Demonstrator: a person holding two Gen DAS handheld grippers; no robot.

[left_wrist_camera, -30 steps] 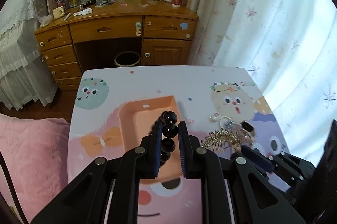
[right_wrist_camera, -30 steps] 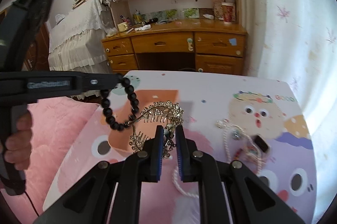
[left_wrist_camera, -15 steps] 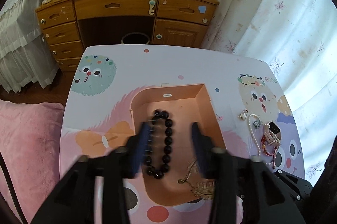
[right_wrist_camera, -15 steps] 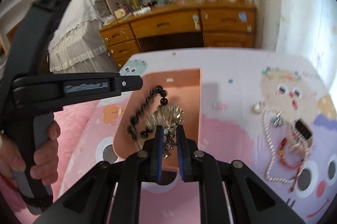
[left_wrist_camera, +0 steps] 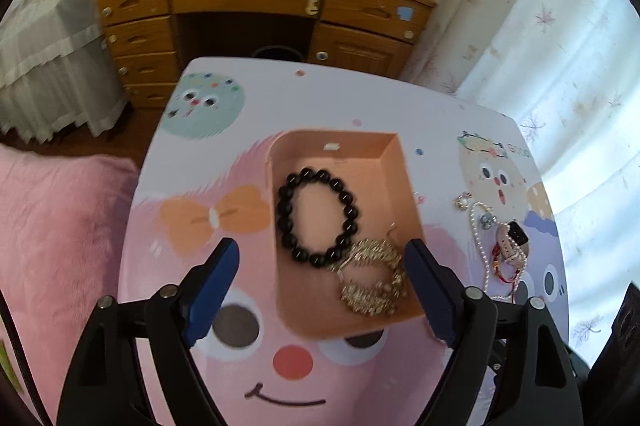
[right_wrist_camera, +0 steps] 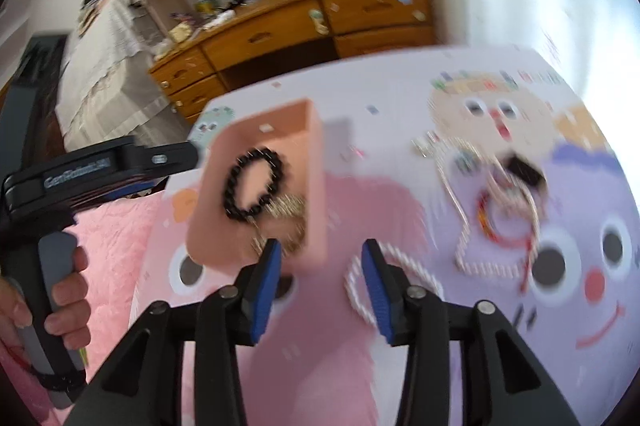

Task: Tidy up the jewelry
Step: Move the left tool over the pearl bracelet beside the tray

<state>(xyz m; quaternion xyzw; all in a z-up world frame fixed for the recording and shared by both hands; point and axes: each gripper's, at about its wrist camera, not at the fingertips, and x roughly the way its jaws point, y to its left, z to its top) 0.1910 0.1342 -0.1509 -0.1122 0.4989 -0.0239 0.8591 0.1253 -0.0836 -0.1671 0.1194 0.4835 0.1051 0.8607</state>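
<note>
We look down at a table (left_wrist_camera: 360, 97) w/ a glossy cartoon-print top. On it sits a peach rectangular tray (left_wrist_camera: 332, 145), smooth plastic by the look. Inside: a ring of round black beads (left_wrist_camera: 316, 218) lying flat, and touching it a spiky gold hair comb (left_wrist_camera: 372, 282) at the near corner. Left gripper (left_wrist_camera: 324, 282) is spread wide over the tray, jaws opening, nothing held. Right gripper (right_wrist_camera: 320, 270) is partly apart, also opening, empty. Pearl strands (left_wrist_camera: 476, 226) lie loose, right of the tray.
</note>
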